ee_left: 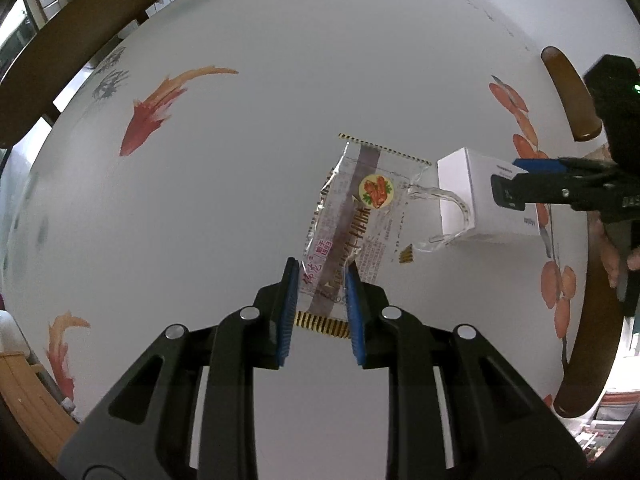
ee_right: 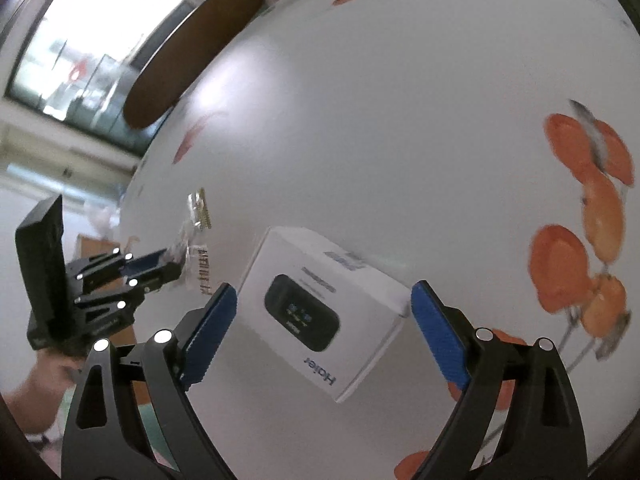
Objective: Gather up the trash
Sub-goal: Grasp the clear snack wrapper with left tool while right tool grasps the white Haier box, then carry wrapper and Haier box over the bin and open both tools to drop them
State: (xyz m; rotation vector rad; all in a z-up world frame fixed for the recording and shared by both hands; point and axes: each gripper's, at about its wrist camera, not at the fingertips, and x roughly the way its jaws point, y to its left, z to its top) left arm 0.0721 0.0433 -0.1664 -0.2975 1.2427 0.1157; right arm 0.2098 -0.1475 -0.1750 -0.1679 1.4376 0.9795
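Note:
A clear crinkled snack wrapper (ee_left: 356, 208) with a brown stripe and a round sticker lies on the white painted table (ee_left: 240, 200). My left gripper (ee_left: 322, 270) is shut on the wrapper's near end, its blue pads pinching the film. To the right stands a white Haier box (ee_left: 464, 188), touching the wrapper's far corner. In the right wrist view my right gripper (ee_right: 323, 292) stands open, its blue pads wide on either side of the box (ee_right: 316, 312) and apart from it. The left gripper (ee_right: 168, 264) and wrapper (ee_right: 196, 248) show at the left there.
Wooden chair backs ring the round table: one at the far left (ee_left: 60, 60), one at the far right (ee_left: 568, 96), one at the near right (ee_left: 592, 340). Orange fruit and red fish are painted on the tabletop. A person's hand (ee_right: 44, 376) holds the left gripper.

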